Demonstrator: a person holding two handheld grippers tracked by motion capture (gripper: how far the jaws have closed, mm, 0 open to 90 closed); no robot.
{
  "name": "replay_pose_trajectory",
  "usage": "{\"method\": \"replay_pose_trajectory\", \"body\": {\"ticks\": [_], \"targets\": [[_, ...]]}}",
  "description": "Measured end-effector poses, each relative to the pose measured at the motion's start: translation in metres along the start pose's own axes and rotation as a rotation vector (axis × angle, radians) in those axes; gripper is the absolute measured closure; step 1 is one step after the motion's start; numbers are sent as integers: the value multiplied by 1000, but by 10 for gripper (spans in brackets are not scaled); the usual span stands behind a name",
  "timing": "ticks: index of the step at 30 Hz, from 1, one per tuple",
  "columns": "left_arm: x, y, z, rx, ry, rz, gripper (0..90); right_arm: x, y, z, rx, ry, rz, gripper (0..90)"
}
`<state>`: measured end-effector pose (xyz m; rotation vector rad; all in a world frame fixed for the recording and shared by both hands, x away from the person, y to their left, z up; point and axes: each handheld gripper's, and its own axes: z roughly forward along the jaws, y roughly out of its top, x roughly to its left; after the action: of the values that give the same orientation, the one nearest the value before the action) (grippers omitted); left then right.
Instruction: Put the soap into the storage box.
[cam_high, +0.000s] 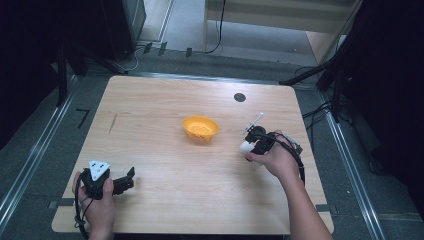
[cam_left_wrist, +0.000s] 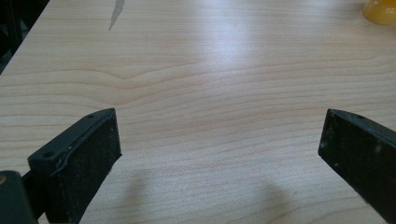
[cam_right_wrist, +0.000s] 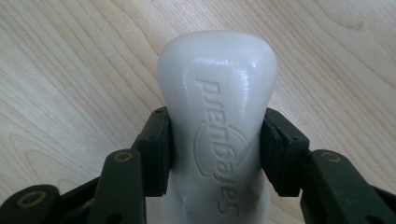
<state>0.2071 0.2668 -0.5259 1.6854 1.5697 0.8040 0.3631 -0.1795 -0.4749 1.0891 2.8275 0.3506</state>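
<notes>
A: Item one, table (cam_high: 165, 165): light wood, rounded corners; a small black disc (cam_high: 239, 97) is sitting near its far edge; a thin dark streak (cam_high: 113, 122) is showing toward the far left.

B: Item two?

A: Orange bowl (cam_high: 200, 128): resting upright near the table's middle, apart from both grippers; its rim is peeking into the top right corner of the left gripper view (cam_left_wrist: 380, 11).

B: And the left gripper (cam_high: 131, 176)?

A: Being held in the left hand (cam_high: 97, 205) at the near left corner, grey three-cornered plate on top; its jaws are standing wide apart over bare wood, nothing between them (cam_left_wrist: 219, 140).

B: The right gripper (cam_high: 250, 142)?

A: Being held in the right hand (cam_high: 275, 159) to the right of the bowl; its jaws are pinching a white moulded object (cam_right_wrist: 217, 121) from both sides; pads (cam_right_wrist: 159, 149) are pressing its flanks; raised lettering is showing on its face, upside down, not fully legible; in the high view the white piece (cam_high: 246, 146) is appearing at the gripper's tip, low over the table; whether it is touching the wood, I cannot tell.
</notes>
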Motion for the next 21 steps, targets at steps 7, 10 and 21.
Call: {"method": "replay_pose_trajectory", "body": {"ticks": [7,10,21], "targets": [[0,0,0,1,0,1,0,1,7,-4,12,-1,-38,511],[0,0,0,0,0,2,0,0,10,-5,23,2,-59,511],[0,0,0,-2,-2,-1,0,-1,19,-2,33,14,-137,510]]}}
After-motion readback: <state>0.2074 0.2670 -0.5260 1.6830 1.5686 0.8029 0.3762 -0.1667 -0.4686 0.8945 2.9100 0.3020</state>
